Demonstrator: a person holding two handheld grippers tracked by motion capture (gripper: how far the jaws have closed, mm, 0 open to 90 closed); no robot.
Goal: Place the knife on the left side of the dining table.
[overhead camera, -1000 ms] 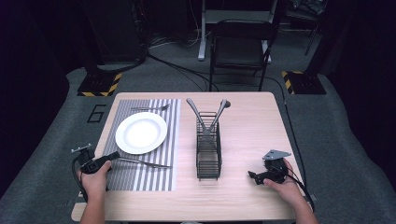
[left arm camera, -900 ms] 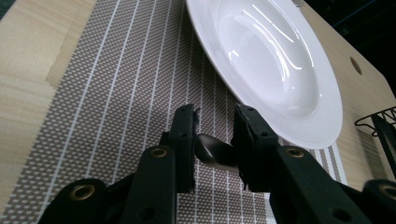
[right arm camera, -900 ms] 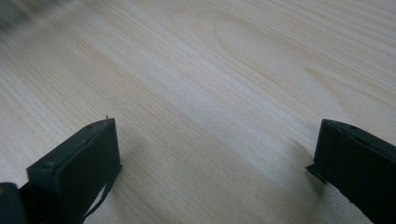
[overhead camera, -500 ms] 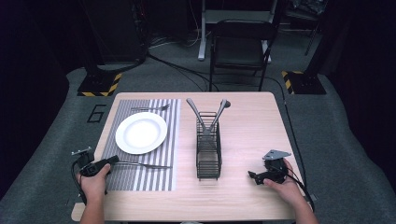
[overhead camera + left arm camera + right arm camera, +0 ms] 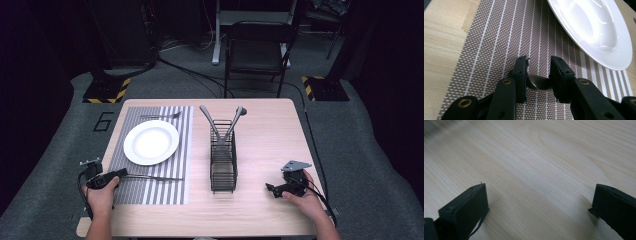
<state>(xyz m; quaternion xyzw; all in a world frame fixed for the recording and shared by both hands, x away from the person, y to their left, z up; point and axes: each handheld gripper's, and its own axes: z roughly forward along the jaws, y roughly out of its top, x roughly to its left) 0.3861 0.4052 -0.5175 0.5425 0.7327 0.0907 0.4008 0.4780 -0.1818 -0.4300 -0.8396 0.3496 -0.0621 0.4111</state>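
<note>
The table [image 5: 265, 145] is pale wood, and the striped placemat [image 5: 150, 192] runs out ahead of the left tool [image 5: 539, 66] on its left half. The white plate [image 5: 599, 32] lies ahead and to the right of that tool's jaws, near but apart. Well off to its right stands the black wire caddy [image 5: 223, 165] with two utensils leaning in it. A fork [image 5: 160, 116] lies beyond the plate.

The knife [image 5: 152, 177] lies flat on the placemat, handle end between the left tool's jaws, blade running away from them. Those jaws have just been opening; the rounded metal handle end [image 5: 540, 85] sits in the gap, and they look slackened rather than clamped on it.

The knife is dark, slim polished metal. It will likely be stiff, light and slippery, lying low on the weave, so a bite across the thicker handle, pads square to its flat sides, should hold best.

The right tool [image 5: 272, 189] rests on bare wood, jaws spread wide, gripping nothing.
</note>
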